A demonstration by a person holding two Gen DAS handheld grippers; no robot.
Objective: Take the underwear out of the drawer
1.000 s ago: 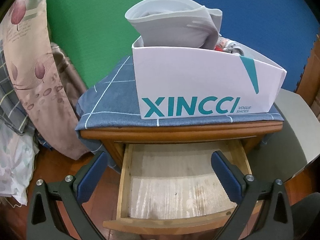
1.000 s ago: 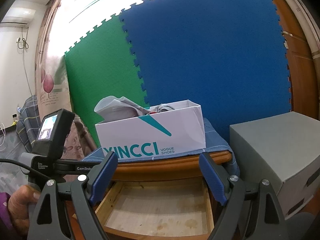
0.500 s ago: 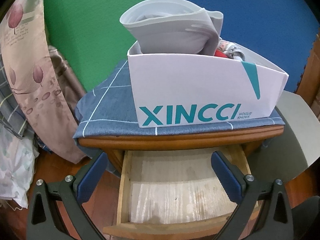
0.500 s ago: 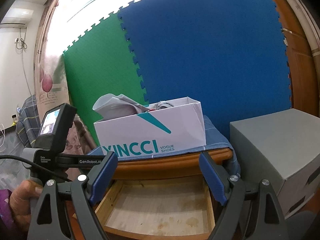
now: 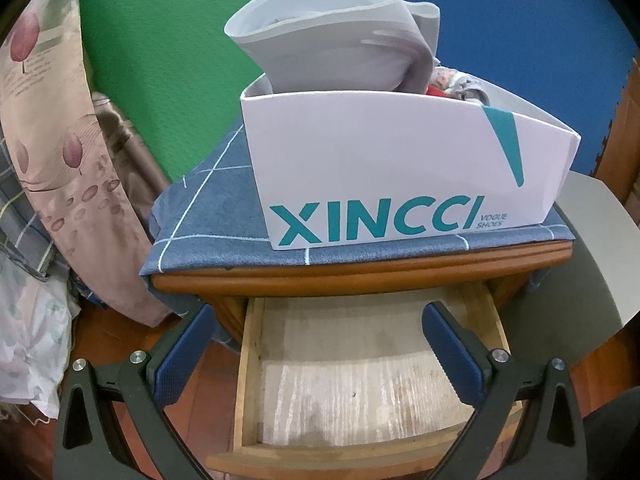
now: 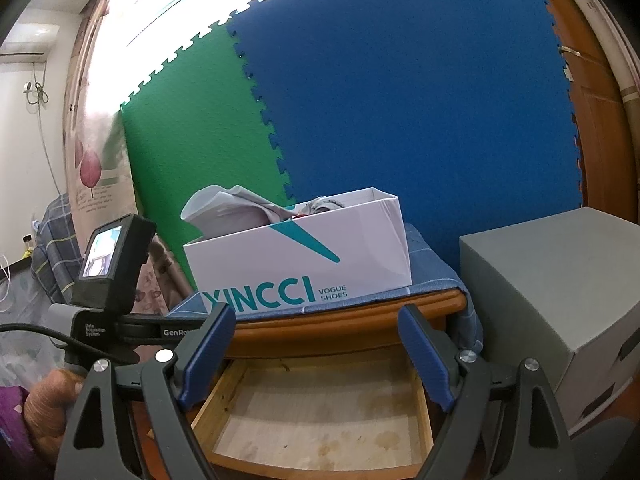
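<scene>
We hold the left gripper (image 5: 316, 344) and right gripper (image 6: 316, 348) wide open and empty over the pulled-out drawer (image 5: 360, 376), which looks bare; the underwear (image 5: 332, 48) already sits in the shoe box (image 5: 400, 168) above, so we judge only withdrawing remains

White XINCCI shoe box (image 5: 384, 168) sits on blue checked cloth (image 5: 208, 216) over the wooden table (image 5: 360, 276); green foam mat (image 6: 192, 120) and blue foam mat (image 6: 420, 100) behind, grey box (image 6: 560, 280) right, floral curtain (image 5: 52, 128) left.
</scene>
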